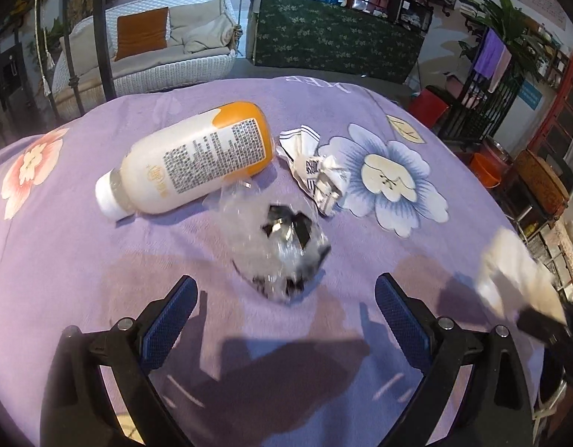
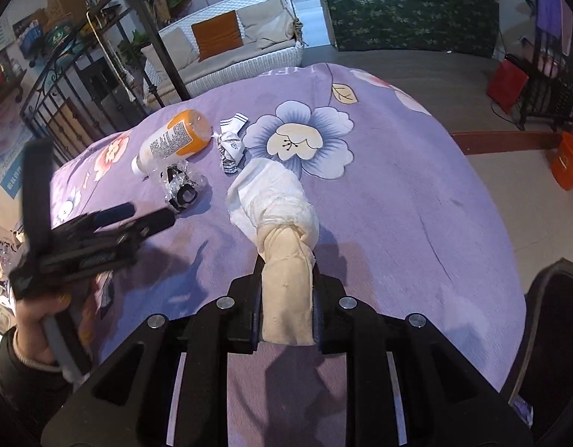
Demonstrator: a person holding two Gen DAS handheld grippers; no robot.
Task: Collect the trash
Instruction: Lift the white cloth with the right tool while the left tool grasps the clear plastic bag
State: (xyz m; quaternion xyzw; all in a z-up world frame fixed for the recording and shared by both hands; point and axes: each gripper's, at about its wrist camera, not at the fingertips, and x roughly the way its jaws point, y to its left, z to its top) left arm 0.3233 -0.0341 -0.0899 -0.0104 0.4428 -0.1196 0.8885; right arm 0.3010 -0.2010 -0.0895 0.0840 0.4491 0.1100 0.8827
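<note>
On the purple flowered cloth (image 1: 81, 260) lie an orange-and-white bottle (image 1: 189, 160) on its side, a crumpled white printed wrapper (image 1: 316, 167) and a crumpled clear-and-black plastic wrapper (image 1: 282, 249). My left gripper (image 1: 286, 298) is open, its blue pads just short of the plastic wrapper. My right gripper (image 2: 286, 290) is shut on a rolled white-and-beige tissue wad (image 2: 282, 223) held above the cloth; it also shows in the left wrist view (image 1: 517, 275). In the right wrist view the left gripper (image 2: 137, 219), bottle (image 2: 174, 138), printed wrapper (image 2: 230, 145) and plastic wrapper (image 2: 182, 186) show at left.
The table's rounded edge (image 2: 484, 193) falls to a grey floor. A white wicker sofa (image 1: 156, 44) and green cloth-covered counter (image 1: 334, 37) stand behind. An orange bucket (image 2: 569, 164) and red box (image 2: 506, 82) sit at right; a black metal rack (image 2: 81, 89) at left.
</note>
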